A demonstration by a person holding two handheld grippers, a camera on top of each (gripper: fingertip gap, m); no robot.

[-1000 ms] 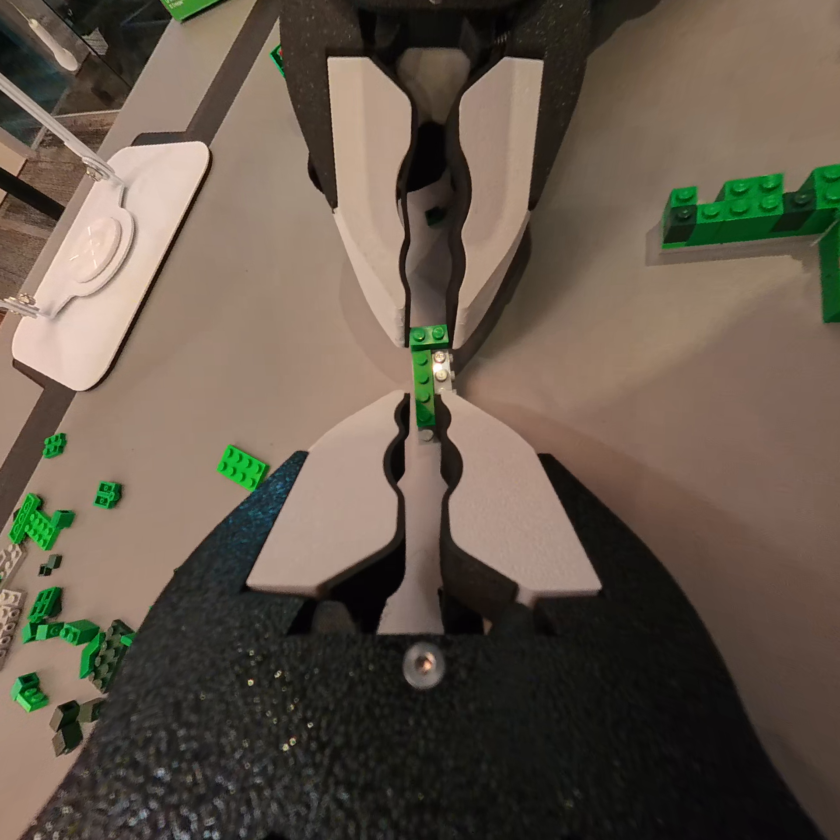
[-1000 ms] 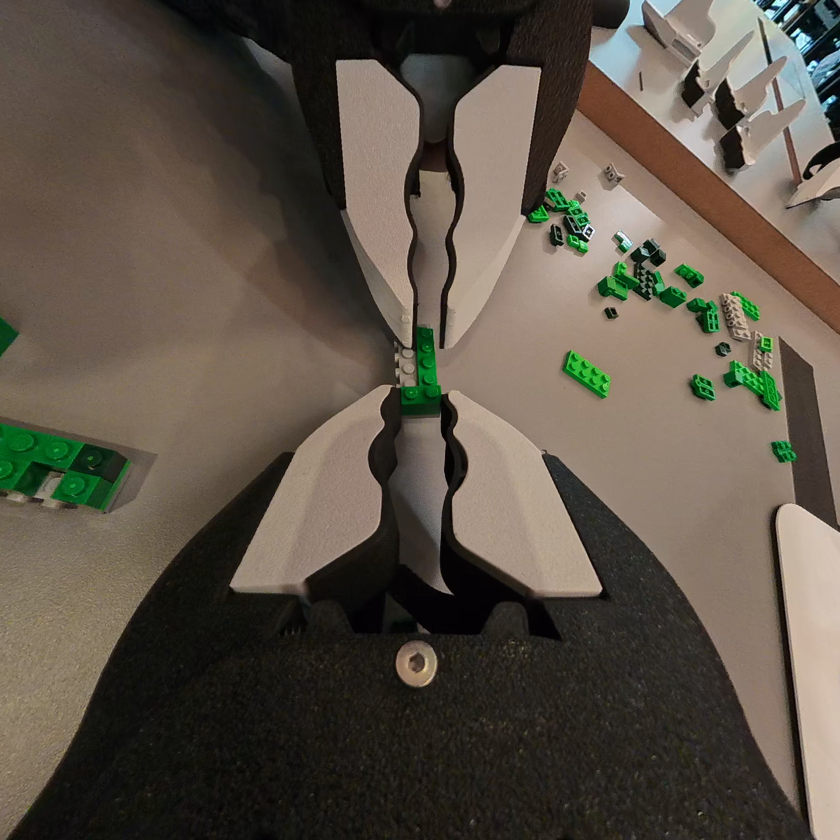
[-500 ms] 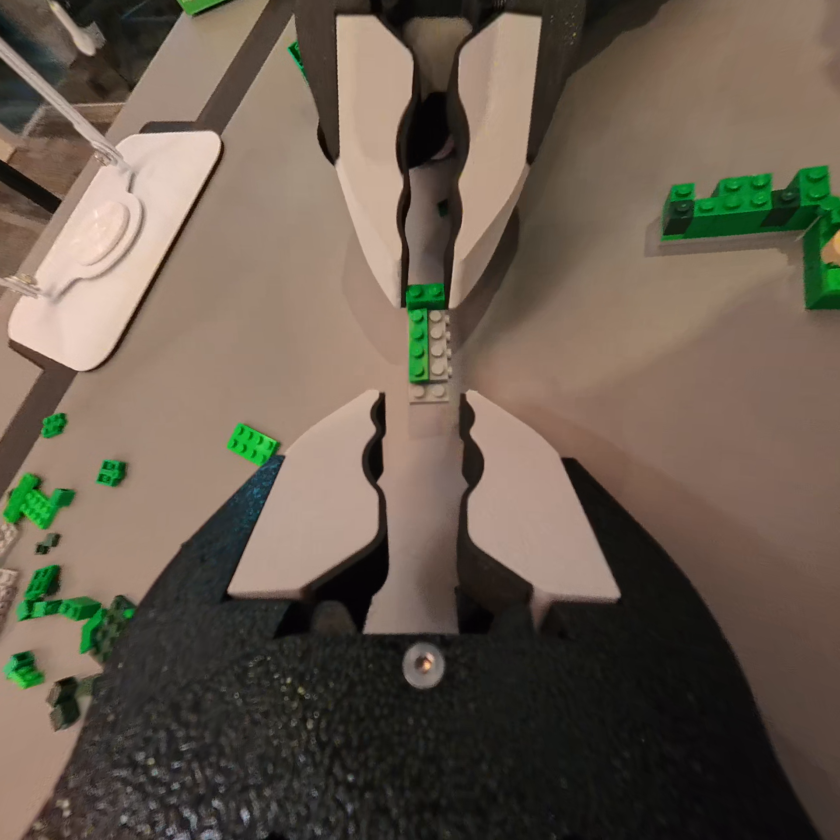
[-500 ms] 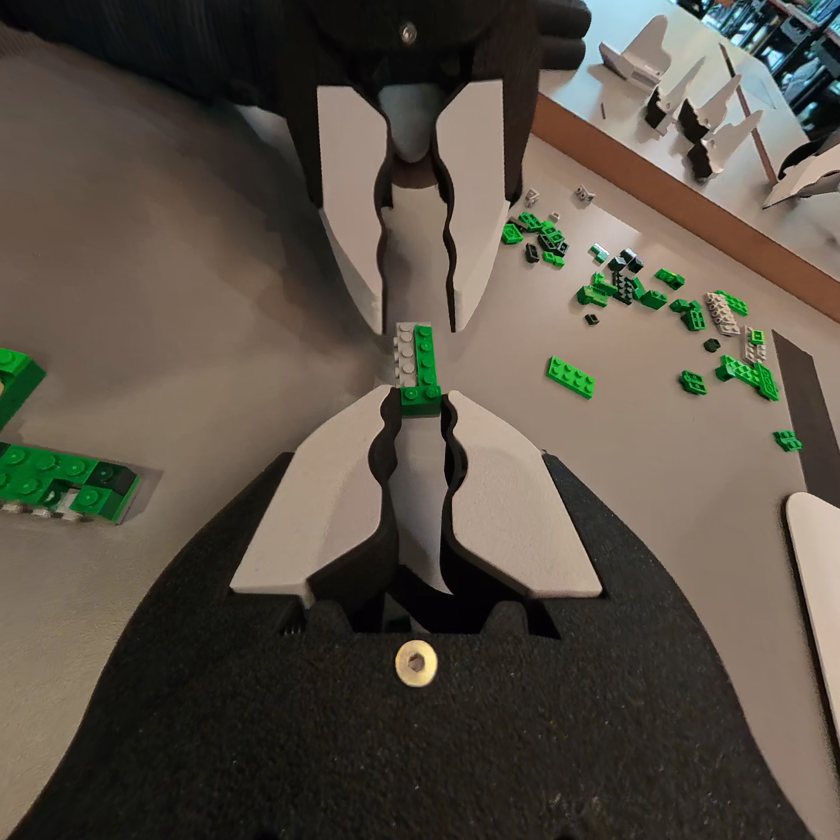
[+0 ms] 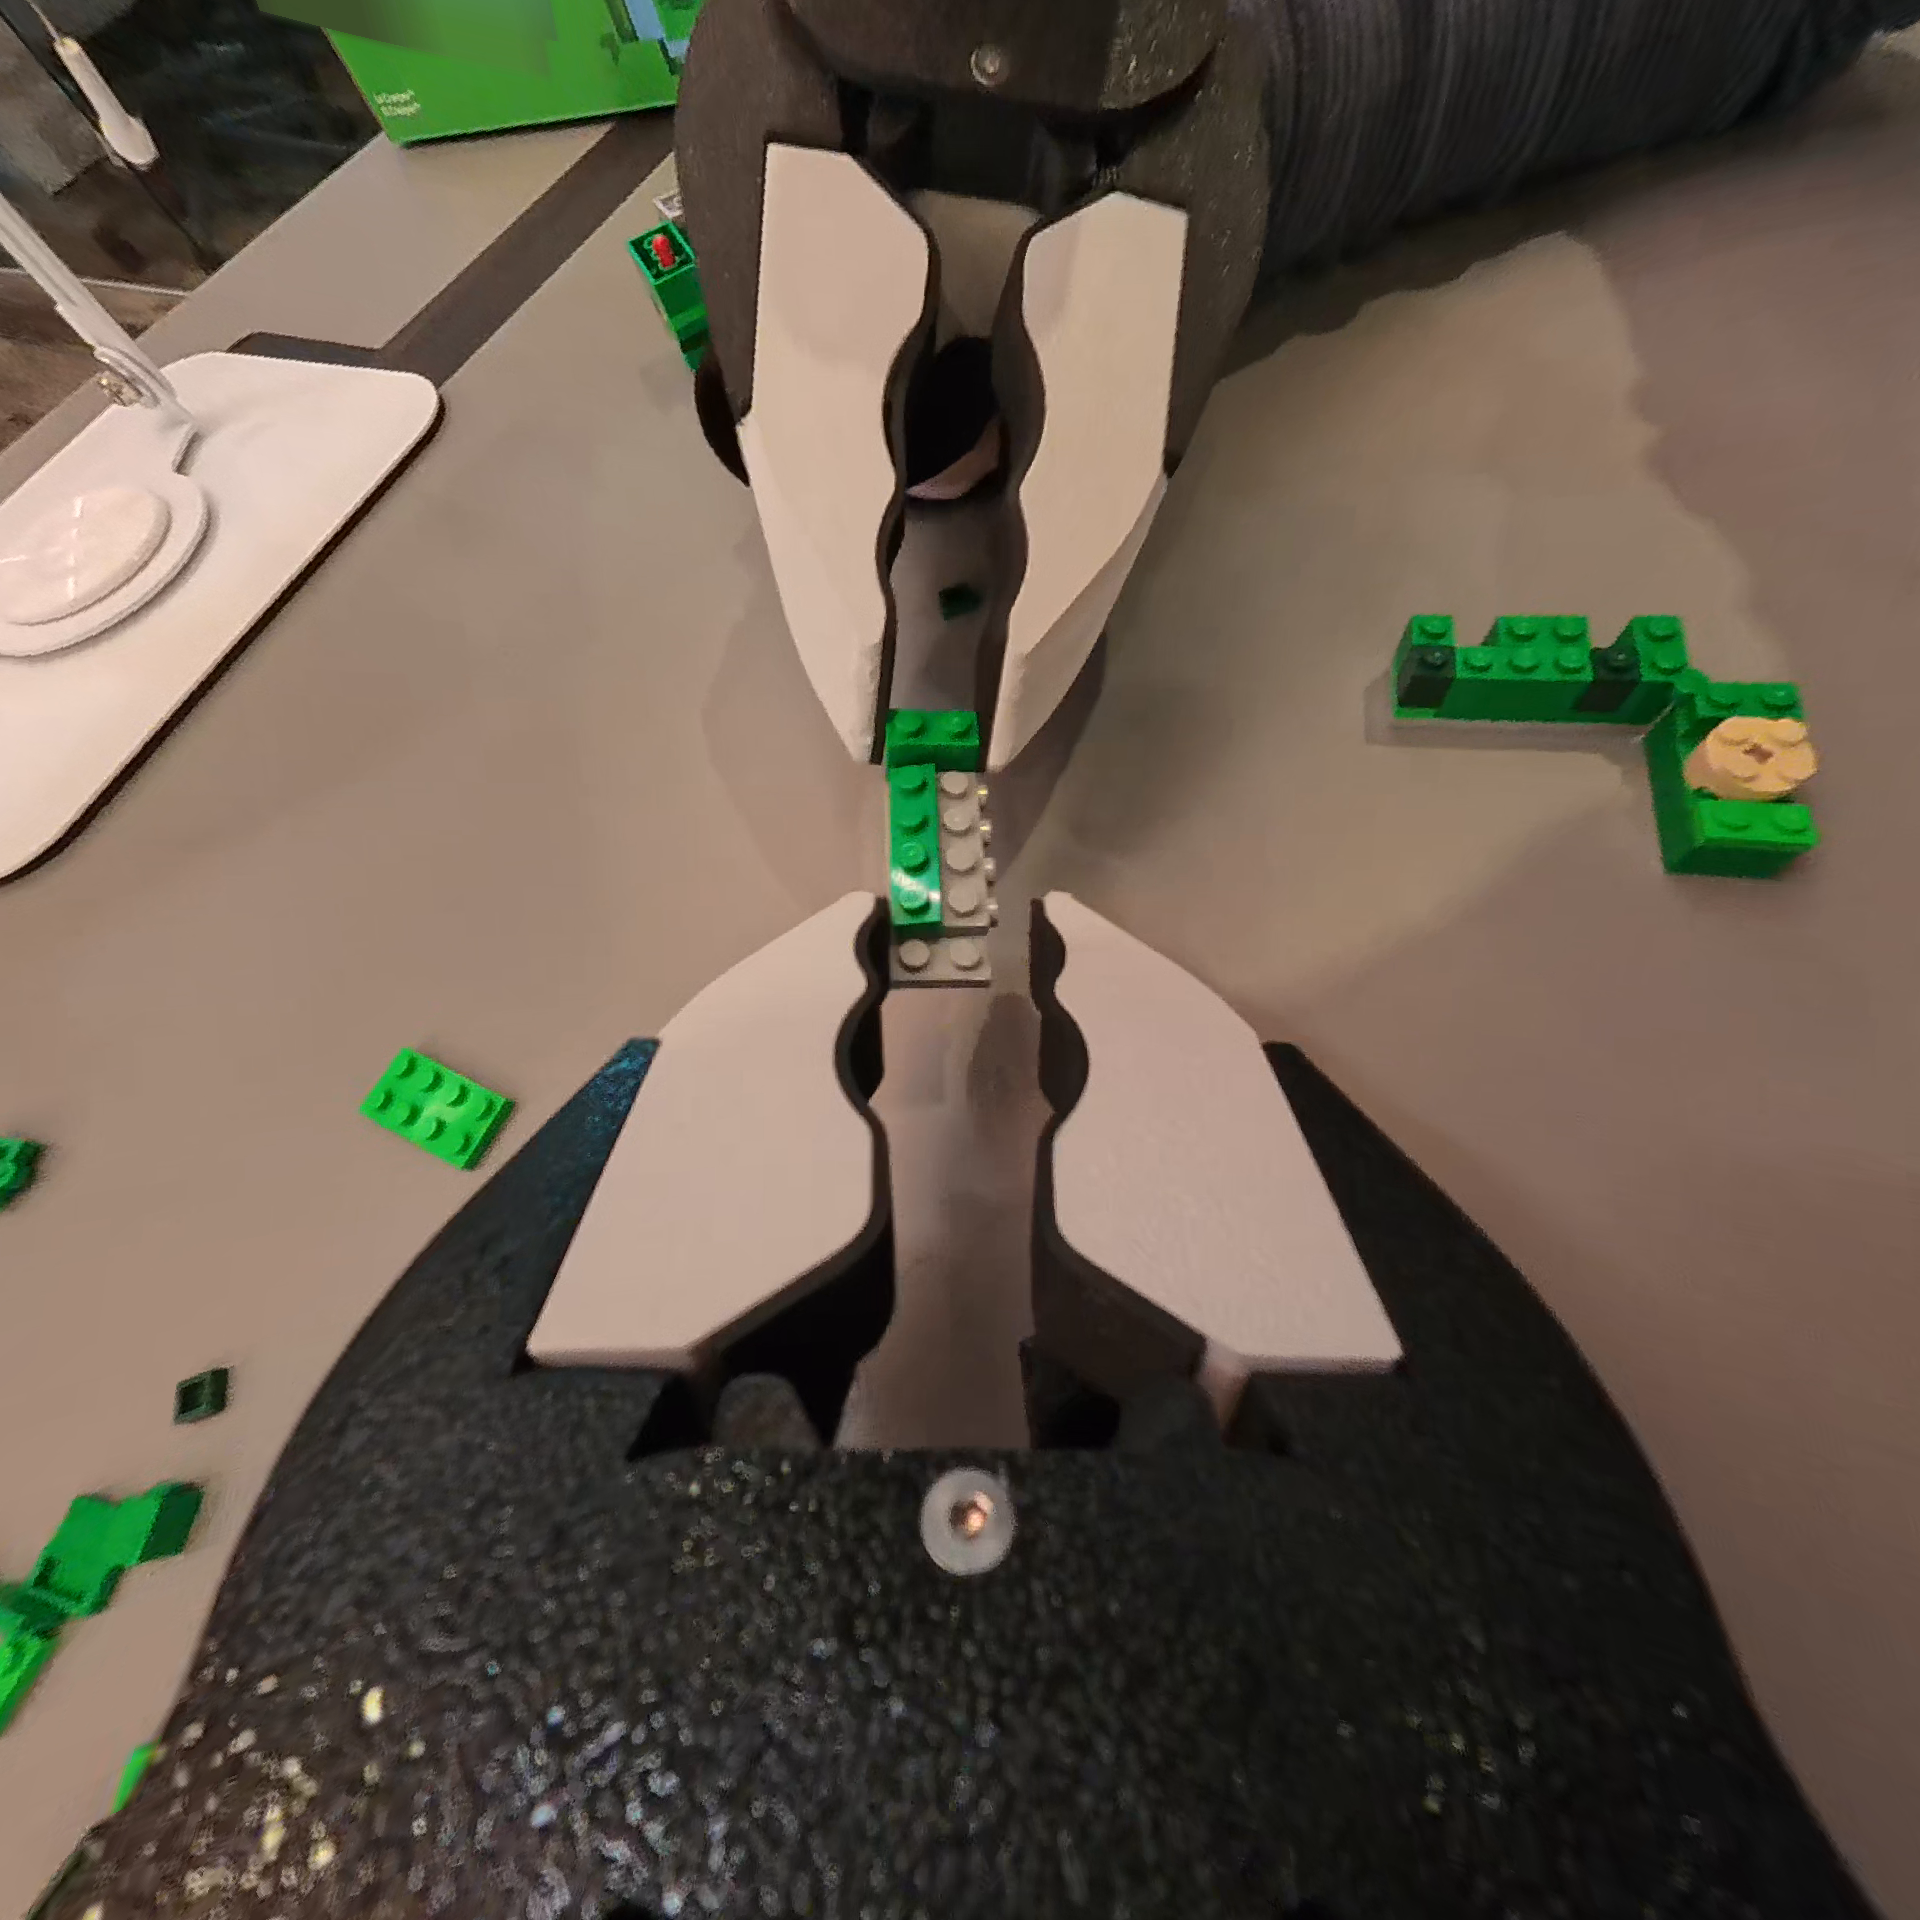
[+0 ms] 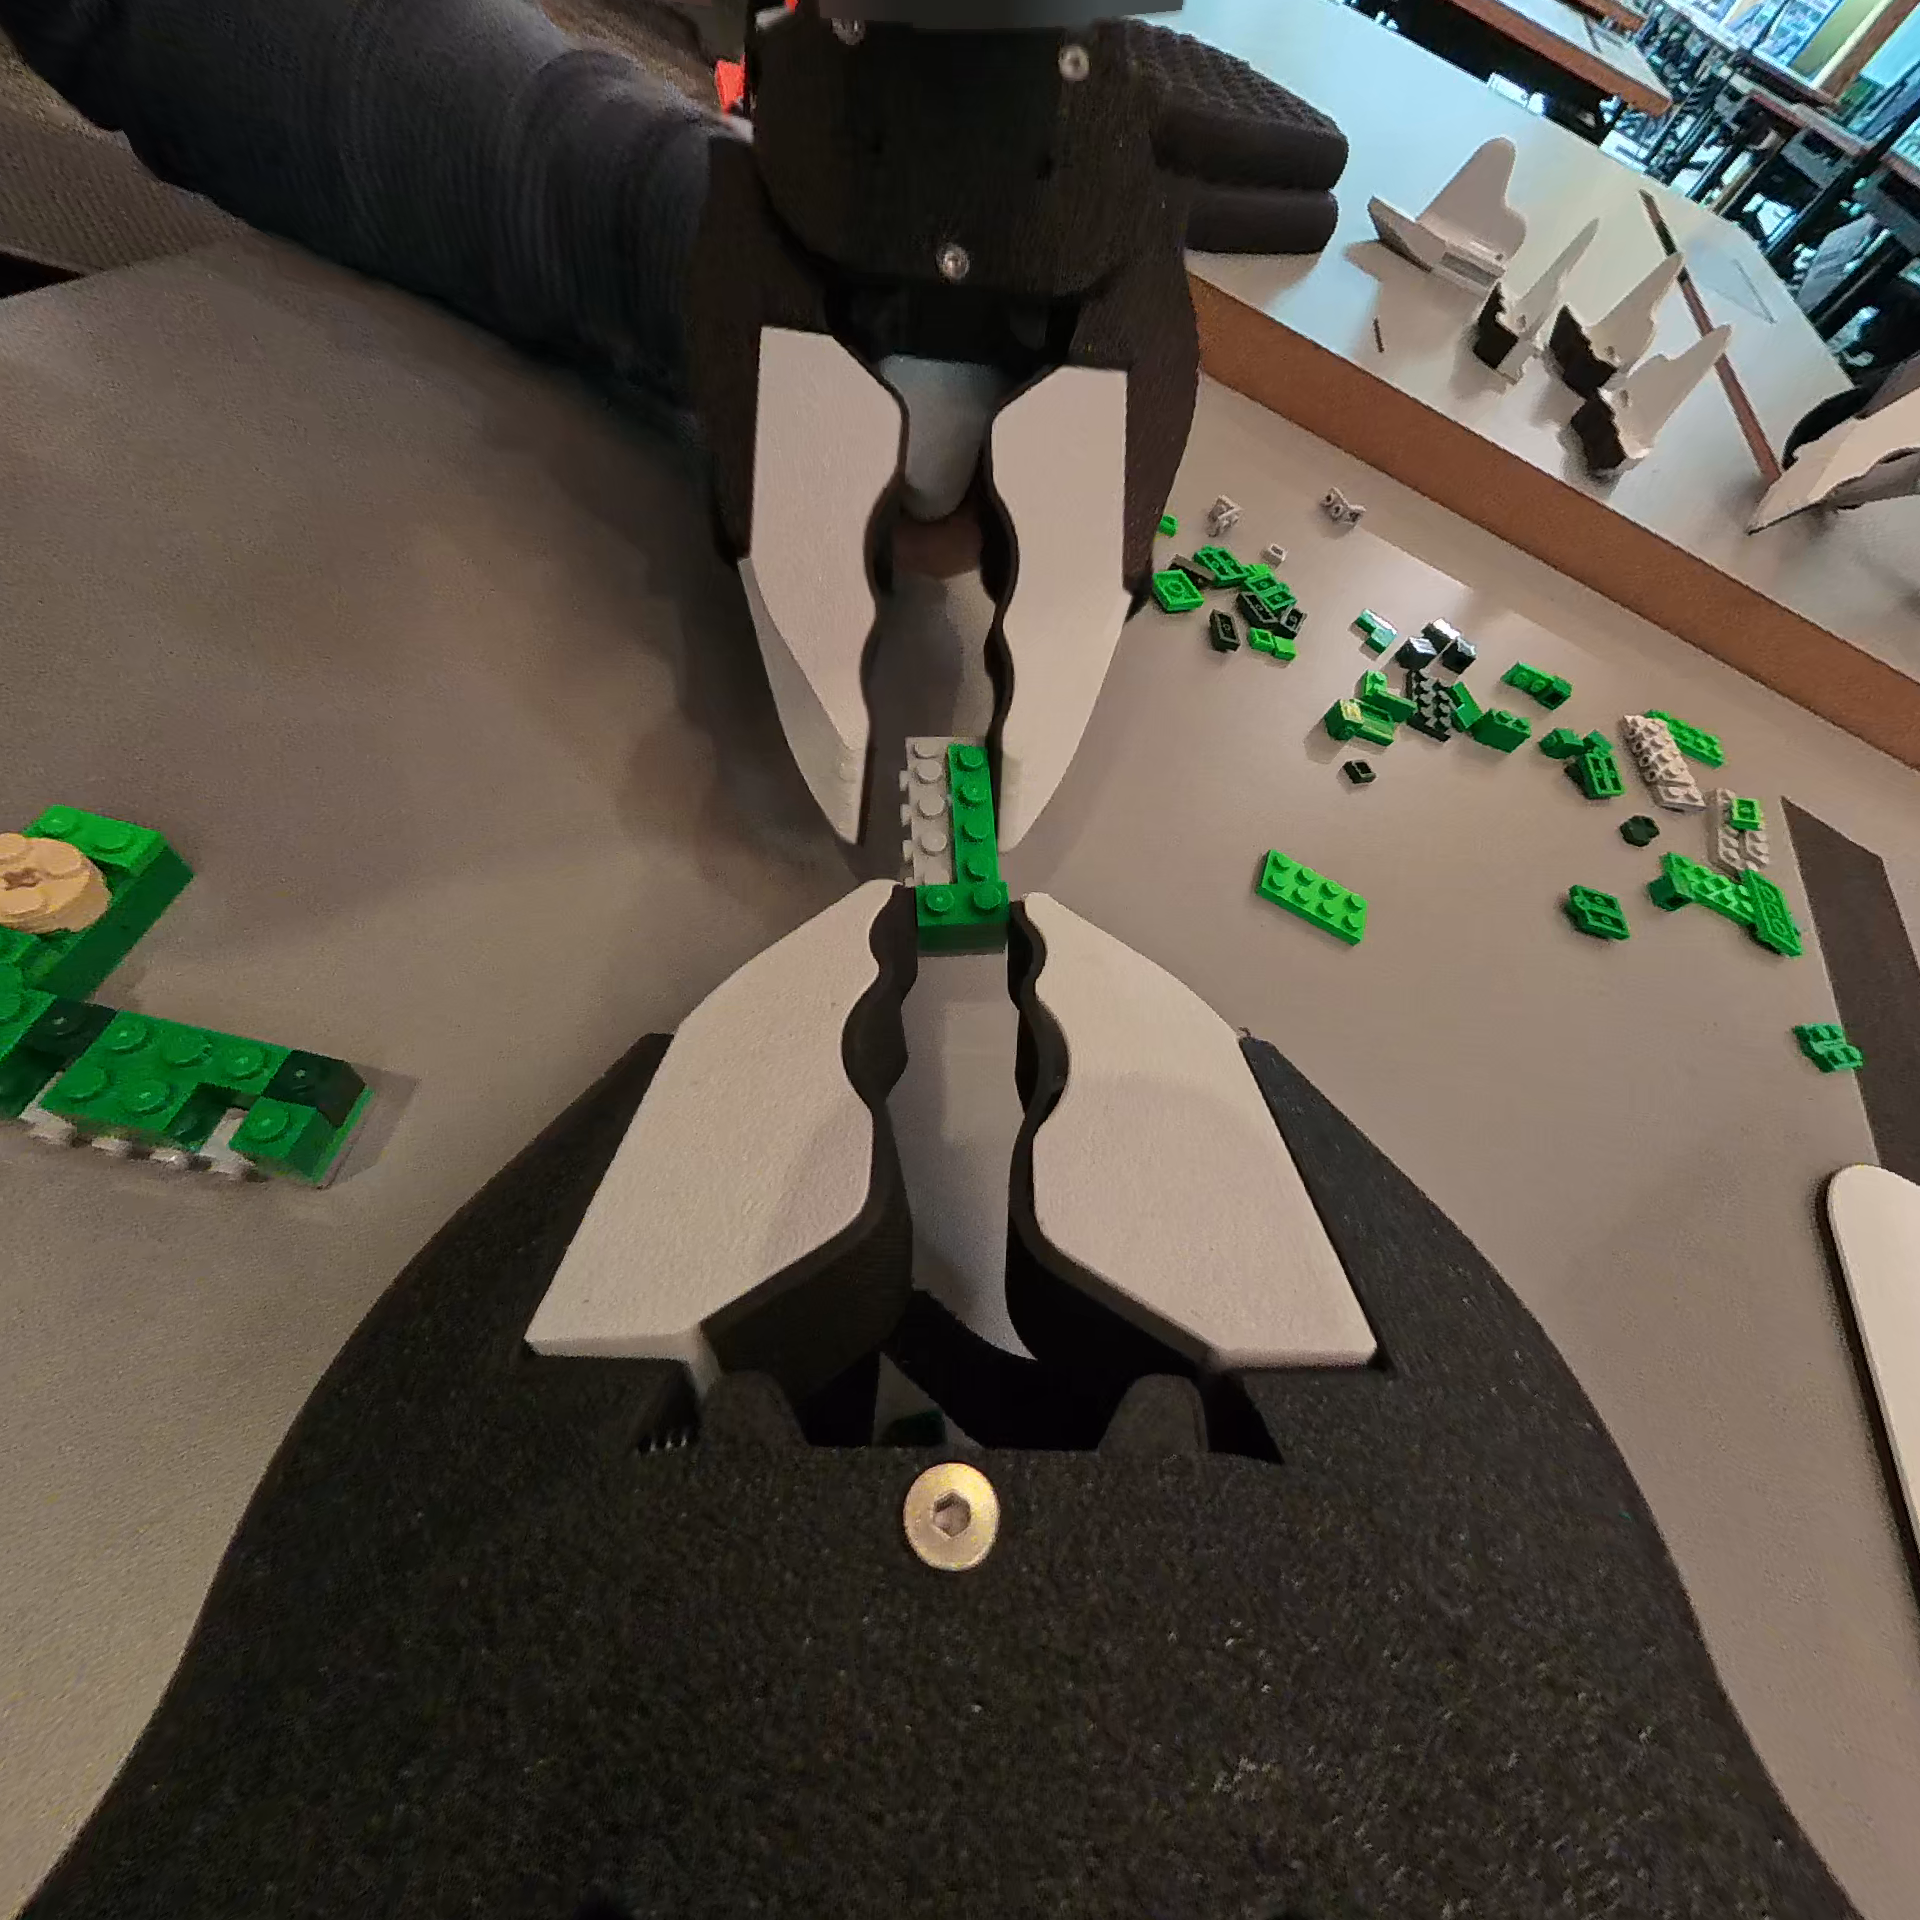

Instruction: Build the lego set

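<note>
A small assembly, a green strip beside a grey studded plate (image 5: 940, 862) with a green brick at one end (image 6: 961, 914), is held above the grey table between the two grippers, which face each other tip to tip. My right gripper (image 6: 958, 902) is shut on the green brick end; it shows at the top of the left wrist view (image 5: 932, 753). My left gripper (image 5: 956, 914) is open, its fingertips either side of the grey end with a gap on the right. It shows open in the right wrist view (image 6: 935, 810) too.
An L-shaped green build (image 5: 1538, 681) with a tan round piece (image 5: 1751, 769) lies on the table, also in the right wrist view (image 6: 156, 1081). A green plate (image 5: 436, 1117) and scattered loose pieces (image 6: 1455, 707) lie beside it. A white stand base (image 5: 187, 540) and a dark sleeve (image 5: 1507, 135) are nearby. Only a small space, under 4 cm, lies between the two pairs of fingers.
My left gripper was shut on the grey end of the assembly a second ago; it has opened and drawn back a little. The right gripper keeps its hold on the green end.
</note>
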